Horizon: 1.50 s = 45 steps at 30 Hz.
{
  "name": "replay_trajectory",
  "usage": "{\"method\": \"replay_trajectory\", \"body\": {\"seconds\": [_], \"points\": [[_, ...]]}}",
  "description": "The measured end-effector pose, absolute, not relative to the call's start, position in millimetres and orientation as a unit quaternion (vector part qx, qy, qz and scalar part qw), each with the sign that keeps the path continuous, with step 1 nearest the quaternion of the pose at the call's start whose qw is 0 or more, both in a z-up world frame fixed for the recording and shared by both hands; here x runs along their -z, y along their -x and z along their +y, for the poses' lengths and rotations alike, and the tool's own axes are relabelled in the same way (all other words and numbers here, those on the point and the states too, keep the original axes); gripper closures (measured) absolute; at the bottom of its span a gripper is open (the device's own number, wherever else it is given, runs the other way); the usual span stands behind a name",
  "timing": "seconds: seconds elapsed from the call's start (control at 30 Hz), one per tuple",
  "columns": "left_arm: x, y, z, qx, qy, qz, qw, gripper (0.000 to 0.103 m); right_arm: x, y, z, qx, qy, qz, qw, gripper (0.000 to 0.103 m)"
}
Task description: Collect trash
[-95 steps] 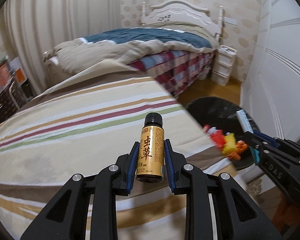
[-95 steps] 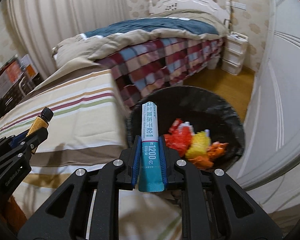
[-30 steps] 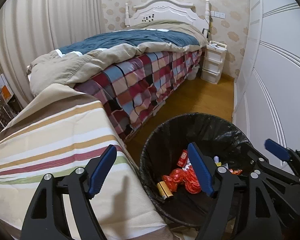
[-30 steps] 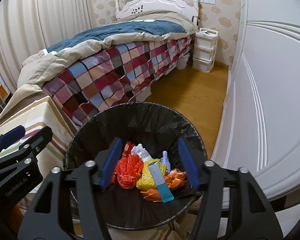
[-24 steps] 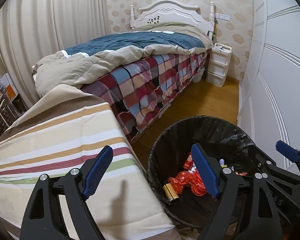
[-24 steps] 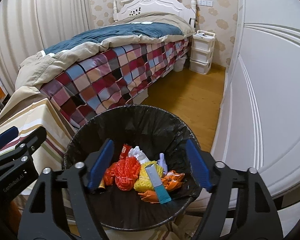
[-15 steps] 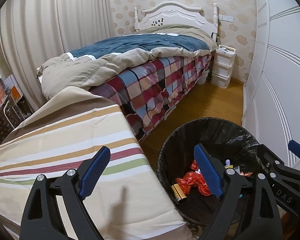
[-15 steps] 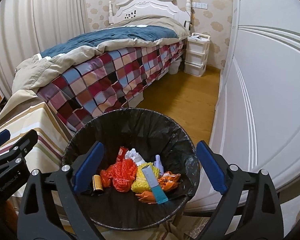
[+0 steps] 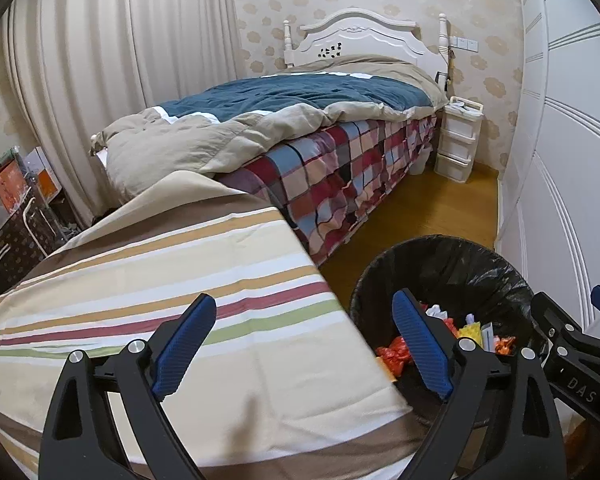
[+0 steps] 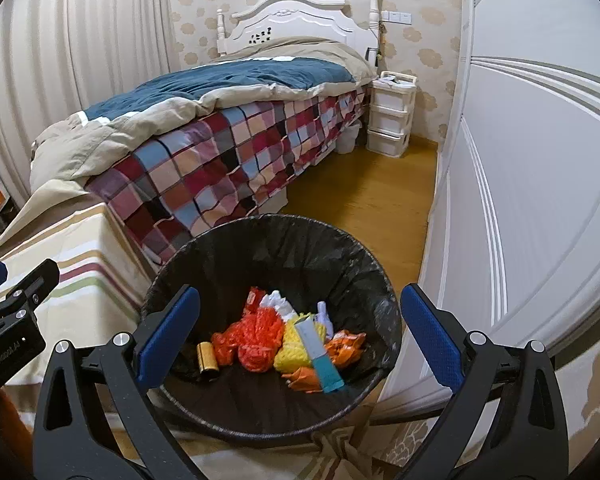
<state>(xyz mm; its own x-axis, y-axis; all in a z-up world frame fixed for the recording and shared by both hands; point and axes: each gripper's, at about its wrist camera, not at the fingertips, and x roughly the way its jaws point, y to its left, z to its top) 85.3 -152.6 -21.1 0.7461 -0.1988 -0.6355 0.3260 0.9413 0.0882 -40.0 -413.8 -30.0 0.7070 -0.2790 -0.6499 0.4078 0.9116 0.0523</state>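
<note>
Both my left gripper [image 9: 304,344] and right gripper [image 10: 300,336] hang with fingers spread wide, holding nothing. The trash lies in the black-lined bin [image 10: 284,236]: a small gold bottle [image 10: 207,356], likely rigid and slick, best pinched across its body; a light teal sachet [image 10: 320,356]; soft crumpled red netting [image 10: 256,338] and yellow netting [image 10: 294,346].

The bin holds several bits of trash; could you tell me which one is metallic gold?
The small gold bottle, lying on its side at the left edge of the pile in the bin. The rest are red, yellow, orange, white or teal wrappers.
</note>
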Motion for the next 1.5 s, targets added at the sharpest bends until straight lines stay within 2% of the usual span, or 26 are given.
{"method": "replay_trajectory", "body": {"seconds": [0.77,1.5], "points": [[-5.5,-25.5,-87.4,0.124,-0.069,0.301,0.943,0.013,-0.6,91.3,-354.1,0.141,-0.079,0.309,0.937,0.005],[-7.2,4.2,-39.0,0.075,-0.035,0.287,0.954,0.013,-12.4,114.6,-323.8,0.105,-0.06,0.287,0.95,0.005]]}}
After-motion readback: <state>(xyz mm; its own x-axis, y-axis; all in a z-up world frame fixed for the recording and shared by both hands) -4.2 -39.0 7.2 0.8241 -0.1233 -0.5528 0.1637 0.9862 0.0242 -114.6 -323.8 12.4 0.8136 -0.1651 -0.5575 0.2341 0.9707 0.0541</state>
